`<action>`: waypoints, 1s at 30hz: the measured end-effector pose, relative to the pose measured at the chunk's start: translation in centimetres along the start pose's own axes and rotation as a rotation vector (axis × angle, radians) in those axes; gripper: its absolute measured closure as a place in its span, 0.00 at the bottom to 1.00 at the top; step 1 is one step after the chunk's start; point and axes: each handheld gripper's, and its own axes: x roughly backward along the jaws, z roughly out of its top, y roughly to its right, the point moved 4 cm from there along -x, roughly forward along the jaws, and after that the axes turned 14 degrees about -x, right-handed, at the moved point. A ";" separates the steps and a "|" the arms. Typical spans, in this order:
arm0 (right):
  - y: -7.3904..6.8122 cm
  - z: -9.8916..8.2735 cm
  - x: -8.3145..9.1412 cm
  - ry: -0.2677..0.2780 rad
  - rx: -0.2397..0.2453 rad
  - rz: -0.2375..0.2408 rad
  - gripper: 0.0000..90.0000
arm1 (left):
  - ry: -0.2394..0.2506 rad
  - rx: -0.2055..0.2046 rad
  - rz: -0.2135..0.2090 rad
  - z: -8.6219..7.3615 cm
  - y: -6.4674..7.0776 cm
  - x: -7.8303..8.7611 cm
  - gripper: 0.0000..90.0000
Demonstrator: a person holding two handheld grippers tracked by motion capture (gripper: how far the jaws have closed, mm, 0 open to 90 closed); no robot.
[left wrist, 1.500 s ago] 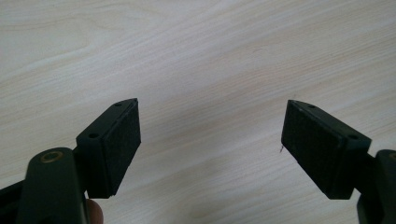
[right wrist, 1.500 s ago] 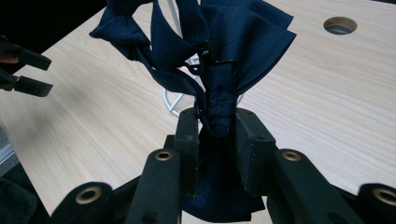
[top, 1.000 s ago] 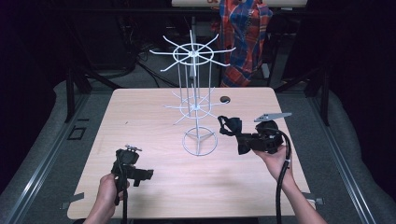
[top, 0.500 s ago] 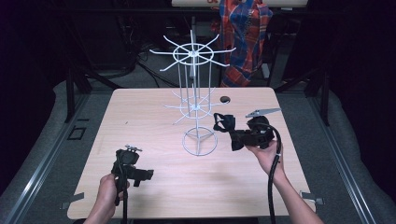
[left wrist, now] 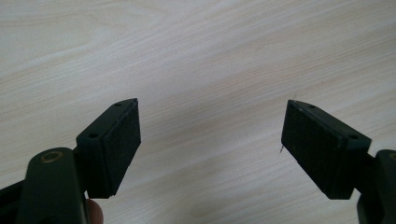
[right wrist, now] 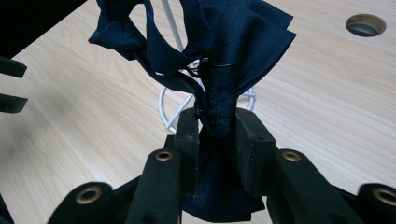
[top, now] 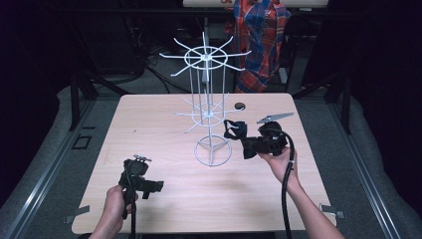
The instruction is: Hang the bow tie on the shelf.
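A white wire rack [top: 206, 107] with spoke arms stands on a ring base at the middle of the wooden table [top: 149, 129]. My right gripper [top: 238, 133] hangs just right of the rack's lower spokes, shut on a dark navy cloth [top: 235, 128]. In the right gripper view the cloth [right wrist: 219, 51] bunches up from between the jaws [right wrist: 218, 128], with the rack's ring base [right wrist: 175, 112] behind it. My left gripper [top: 154, 188] rests low over the table's near left part, open. In the left gripper view its pads [left wrist: 116, 140] stand wide apart over bare wood.
A round hole [top: 240, 105] is cut in the table behind the rack, also seen as the hole [right wrist: 365, 24] at the upper right of the right gripper view. A plaid-clad figure [top: 260, 40] stands beyond the far edge. Dark floor and metal rails surround the table.
My right gripper has moved left with the cloth, closer to the rack's lower spokes. The left gripper has stayed in place.
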 end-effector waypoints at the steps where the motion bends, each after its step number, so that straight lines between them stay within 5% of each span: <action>1: 0.0 0.1 -0.1 -0.002 0.005 -0.001 0.80 | 0.000 0.000 0.000 0.0 0.0 0.0 0.22; 30: -0.1 0.1 -3.6 -0.013 -0.006 0.004 0.79 | -0.001 -0.006 -0.003 0.0 0.1 0.0 0.22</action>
